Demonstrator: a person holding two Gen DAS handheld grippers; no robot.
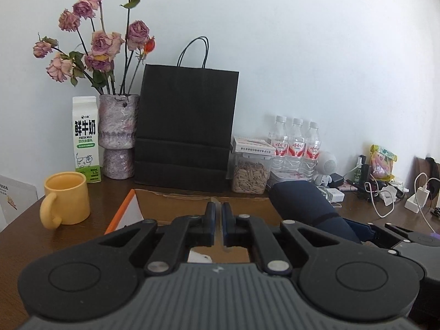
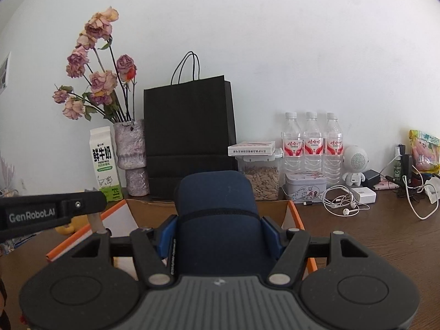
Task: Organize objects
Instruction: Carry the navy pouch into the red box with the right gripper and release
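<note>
Box (image 2: 295, 214) with orange edges sits open right in front of the black bag (image 2: 189, 137); can't really see inside it. Right of the bag, a clear tub (image 2: 261, 181) holds seeds, with a flat carton on its lid. Right gripper (image 2: 218, 236) is clamped on a dark blue case (image 2: 217, 198), held above the box, long axis pointing toward the bag. Left gripper (image 1: 218, 220) has its fingers together on a thin pale stick (image 2: 97, 222), aimed at the bag and dipped slightly.
</note>
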